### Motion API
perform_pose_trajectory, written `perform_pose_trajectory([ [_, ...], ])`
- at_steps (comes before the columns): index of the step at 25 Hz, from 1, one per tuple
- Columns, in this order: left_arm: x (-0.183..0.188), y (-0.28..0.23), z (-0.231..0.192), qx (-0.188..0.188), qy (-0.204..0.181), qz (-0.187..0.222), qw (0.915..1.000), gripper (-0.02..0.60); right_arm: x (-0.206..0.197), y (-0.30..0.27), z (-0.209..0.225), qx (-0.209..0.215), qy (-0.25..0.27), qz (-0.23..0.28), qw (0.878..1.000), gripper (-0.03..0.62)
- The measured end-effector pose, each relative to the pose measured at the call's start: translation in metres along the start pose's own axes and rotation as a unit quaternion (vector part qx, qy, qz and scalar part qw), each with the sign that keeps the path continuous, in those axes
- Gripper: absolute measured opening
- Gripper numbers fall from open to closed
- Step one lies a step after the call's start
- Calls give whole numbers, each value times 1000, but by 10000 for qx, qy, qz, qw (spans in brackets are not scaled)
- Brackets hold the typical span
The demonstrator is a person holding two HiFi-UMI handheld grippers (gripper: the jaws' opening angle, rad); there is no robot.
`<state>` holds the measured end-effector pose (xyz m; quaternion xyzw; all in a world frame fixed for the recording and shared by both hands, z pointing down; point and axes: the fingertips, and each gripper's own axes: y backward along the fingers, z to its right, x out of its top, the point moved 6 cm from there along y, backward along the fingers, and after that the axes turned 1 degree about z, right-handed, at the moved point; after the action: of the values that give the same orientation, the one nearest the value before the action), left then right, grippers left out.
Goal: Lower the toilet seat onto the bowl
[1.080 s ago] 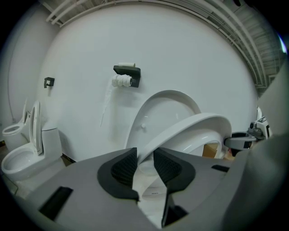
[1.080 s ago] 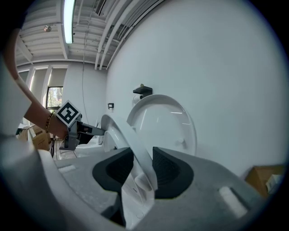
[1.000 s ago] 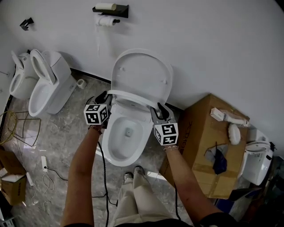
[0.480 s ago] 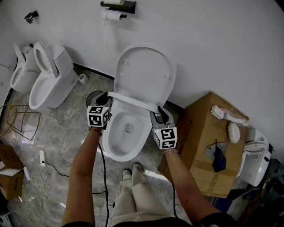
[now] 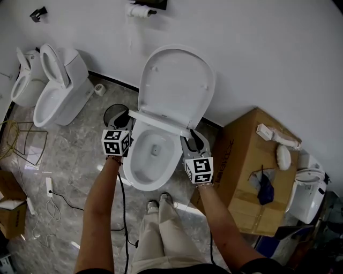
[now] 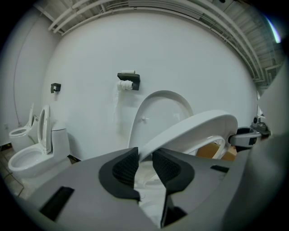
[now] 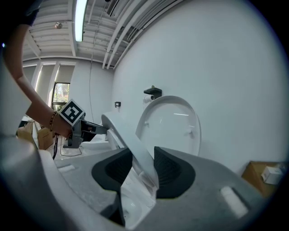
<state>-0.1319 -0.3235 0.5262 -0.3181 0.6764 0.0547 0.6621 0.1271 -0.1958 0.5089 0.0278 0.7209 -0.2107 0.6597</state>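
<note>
A white toilet stands against the wall with its lid (image 5: 177,85) upright. The toilet seat (image 5: 159,121) is half lowered and hangs edge-on above the bowl (image 5: 138,181). My left gripper (image 5: 124,120) is shut on the seat's left edge. My right gripper (image 5: 192,140) is shut on its right edge. In the left gripper view the seat (image 6: 194,128) slants up to the right from between the dark pads (image 6: 126,168). In the right gripper view the seat (image 7: 124,135) runs up to the left out of the pads (image 7: 168,169), with the left gripper (image 7: 97,128) at its far end.
Two other white toilets (image 5: 56,99) stand at the left by the wall. A cardboard box (image 5: 249,160) sits close to the bowl's right side, with a white fixture (image 5: 308,195) beyond it. A paper holder (image 5: 140,9) hangs on the wall. Cables (image 5: 124,214) trail over the floor.
Both grippers have drawn toward me and a little down with the seat held between them. The seat has swung further away from the upright lid.
</note>
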Motion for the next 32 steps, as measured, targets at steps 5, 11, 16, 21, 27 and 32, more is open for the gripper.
perform_pose_trajectory([
  [5,-11,13,-1,-73,102,11,9999,101,-7,9,-14,-16,132,20,9999,140],
  [11,-25,27,0,-51,179,59,9998,102,-16,20,-27,16,231,63,9997,141],
  [16,-41,39,0,-11,194,200,9996,102,-25,28,-42,113,221,9,9997,144],
  [21,-49,46,0,46,222,206,9995,101,-31,33,-49,129,260,-20,9996,147],
  [27,-61,53,0,70,276,279,9992,101,-39,38,-56,167,372,-29,9992,149],
  [32,-70,63,-1,61,270,283,9992,101,-47,44,-66,176,511,-24,9985,149],
])
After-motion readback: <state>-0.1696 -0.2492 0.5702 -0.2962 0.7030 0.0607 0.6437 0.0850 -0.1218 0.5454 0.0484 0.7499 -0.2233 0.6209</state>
